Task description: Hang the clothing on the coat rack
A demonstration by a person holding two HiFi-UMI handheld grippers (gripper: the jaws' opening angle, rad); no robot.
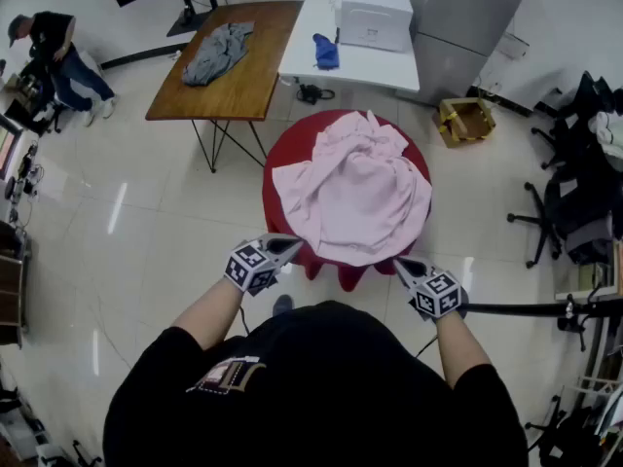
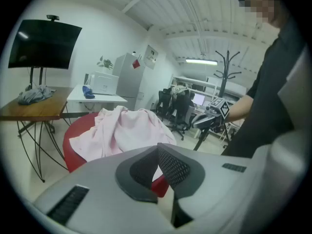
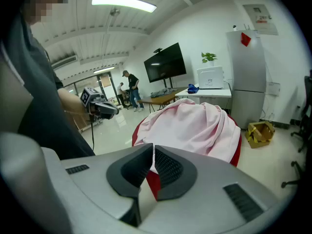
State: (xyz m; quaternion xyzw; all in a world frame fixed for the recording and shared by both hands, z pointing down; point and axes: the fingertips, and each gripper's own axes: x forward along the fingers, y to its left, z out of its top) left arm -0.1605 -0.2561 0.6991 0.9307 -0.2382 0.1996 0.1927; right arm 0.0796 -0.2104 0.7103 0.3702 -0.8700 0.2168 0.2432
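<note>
Jaws closed and empty beside the pink garment (image 1: 355, 197)
The left gripper (image 1: 290, 245) and right gripper (image 1: 402, 264) each have their jaws together with nothing between them, tips just beside the garment's near-left and near-right hem. The garment lies crumpled on the round red table (image 1: 292, 142), and the coat rack (image 2: 225, 74) stands well apart on the right.

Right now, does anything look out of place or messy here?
The pink garment lies crumpled on the red round stool, its edges drooping over the rim, not on the coat rack. A gray garment sits bunched on the wooden table too.
</note>
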